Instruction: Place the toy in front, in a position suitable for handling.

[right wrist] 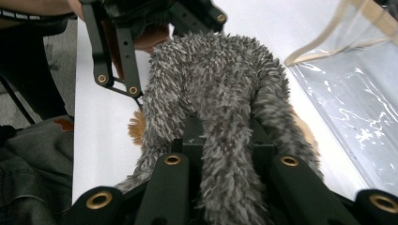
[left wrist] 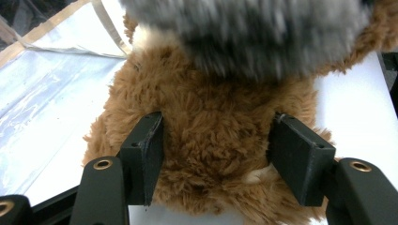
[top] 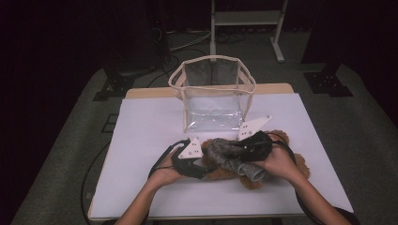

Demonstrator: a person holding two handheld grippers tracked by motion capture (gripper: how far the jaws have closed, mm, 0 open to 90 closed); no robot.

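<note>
Fuzzy grey knitted sock (top: 230,155), pinched by right gripper (right wrist: 225,154), should be drawn snugly over brown plush bear (left wrist: 211,131) while left gripper (left wrist: 213,157) clamps bear firmly.

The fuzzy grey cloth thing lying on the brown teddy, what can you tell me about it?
The fuzzy grey cloth piece looks like a soft garment of shaggy, mottled grey and white pile, with a smoother grey end. It lies draped in a fold over the brown plush toy on the white table. The right gripper is shut on a bunched strip of it; the left gripper clasps the toy beneath.
</note>
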